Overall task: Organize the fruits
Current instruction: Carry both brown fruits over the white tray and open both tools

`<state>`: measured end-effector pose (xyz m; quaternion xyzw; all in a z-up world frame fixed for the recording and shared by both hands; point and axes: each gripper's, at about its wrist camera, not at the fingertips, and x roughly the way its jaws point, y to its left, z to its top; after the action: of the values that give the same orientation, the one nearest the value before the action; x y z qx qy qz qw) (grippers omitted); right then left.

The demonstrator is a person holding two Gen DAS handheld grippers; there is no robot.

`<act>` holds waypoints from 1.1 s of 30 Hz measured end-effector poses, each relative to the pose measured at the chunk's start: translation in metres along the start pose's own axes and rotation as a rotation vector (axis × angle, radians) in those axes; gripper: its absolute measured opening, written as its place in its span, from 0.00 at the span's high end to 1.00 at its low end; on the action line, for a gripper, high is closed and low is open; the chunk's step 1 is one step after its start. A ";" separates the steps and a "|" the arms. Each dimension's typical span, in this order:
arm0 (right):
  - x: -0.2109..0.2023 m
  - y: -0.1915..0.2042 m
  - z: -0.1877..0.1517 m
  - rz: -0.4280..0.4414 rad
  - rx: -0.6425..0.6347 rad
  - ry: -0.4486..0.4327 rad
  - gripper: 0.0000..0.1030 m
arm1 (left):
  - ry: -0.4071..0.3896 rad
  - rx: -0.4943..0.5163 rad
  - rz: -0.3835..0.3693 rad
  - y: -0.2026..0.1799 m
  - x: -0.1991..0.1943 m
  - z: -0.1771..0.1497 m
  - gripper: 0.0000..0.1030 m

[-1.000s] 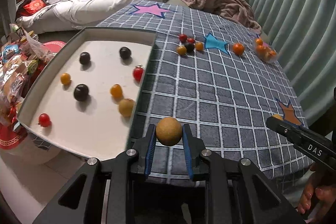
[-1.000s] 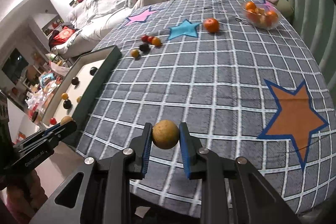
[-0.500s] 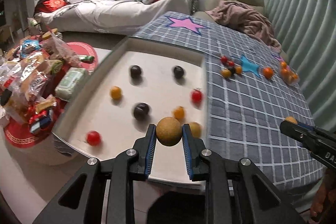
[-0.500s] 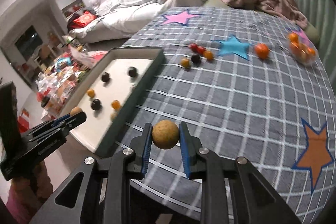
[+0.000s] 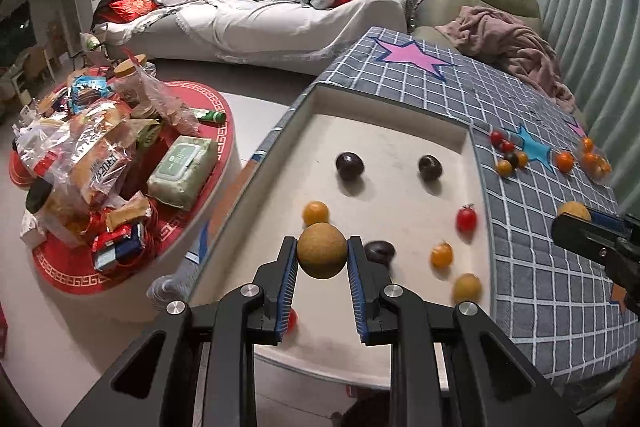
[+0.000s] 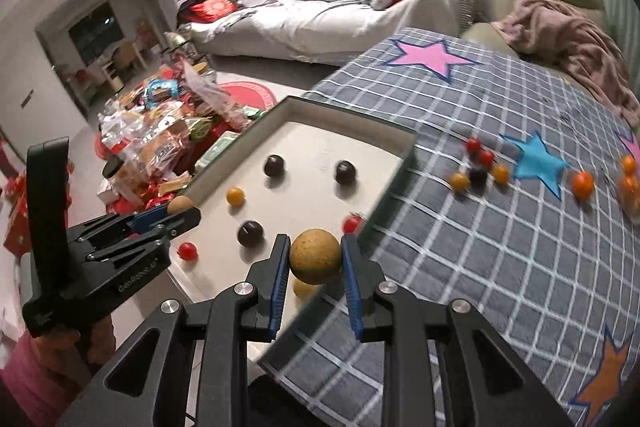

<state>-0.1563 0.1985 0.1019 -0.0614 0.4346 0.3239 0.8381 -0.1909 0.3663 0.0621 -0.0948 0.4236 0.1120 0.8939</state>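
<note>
My left gripper (image 5: 322,259) is shut on a tan round fruit (image 5: 322,255) above the near part of the cream tray (image 5: 384,131). My right gripper (image 6: 315,259) is shut on a second tan round fruit (image 6: 315,255) over the tray's near right rim (image 6: 394,183). In the tray lie dark plums (image 5: 349,166), a red cherry tomato (image 5: 466,219), orange tomatoes (image 5: 441,254) and a tan fruit (image 5: 466,286). More small fruits (image 6: 478,174) and an orange (image 6: 582,184) lie on the checked tablecloth (image 6: 500,251) beyond the tray. In the right wrist view the left gripper (image 6: 180,209) shows at the tray's left edge.
A round red side table (image 5: 200,195) piled with snack packets stands left of the tray. A clear bag of oranges (image 5: 594,159) sits at the cloth's far right. A white sofa (image 5: 280,15) and an armchair with a pink blanket (image 5: 508,39) lie behind.
Both grippers, each still gripping its tan fruit, have swung left from over the checked cloth toward the tray. The left one now hangs over the tray, the right one over its rim.
</note>
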 end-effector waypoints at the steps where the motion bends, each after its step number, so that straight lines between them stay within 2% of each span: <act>1: 0.005 0.004 0.004 0.004 -0.011 0.005 0.73 | 0.001 0.000 0.001 0.001 0.001 0.001 0.75; 7: 0.031 0.011 0.018 0.006 -0.046 0.041 0.73 | 0.016 0.014 -0.005 -0.004 0.013 0.010 0.75; 15: 0.064 -0.002 0.022 -0.005 -0.020 0.091 0.73 | 0.060 0.016 -0.016 -0.020 0.038 0.024 0.75; 33: 0.116 -0.017 0.028 0.002 0.001 0.167 0.73 | 0.147 0.057 0.047 -0.034 0.079 0.021 0.75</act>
<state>-0.0789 0.2531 0.0271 -0.0874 0.5033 0.3183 0.7986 -0.1179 0.3491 0.0161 -0.0672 0.4931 0.1135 0.8599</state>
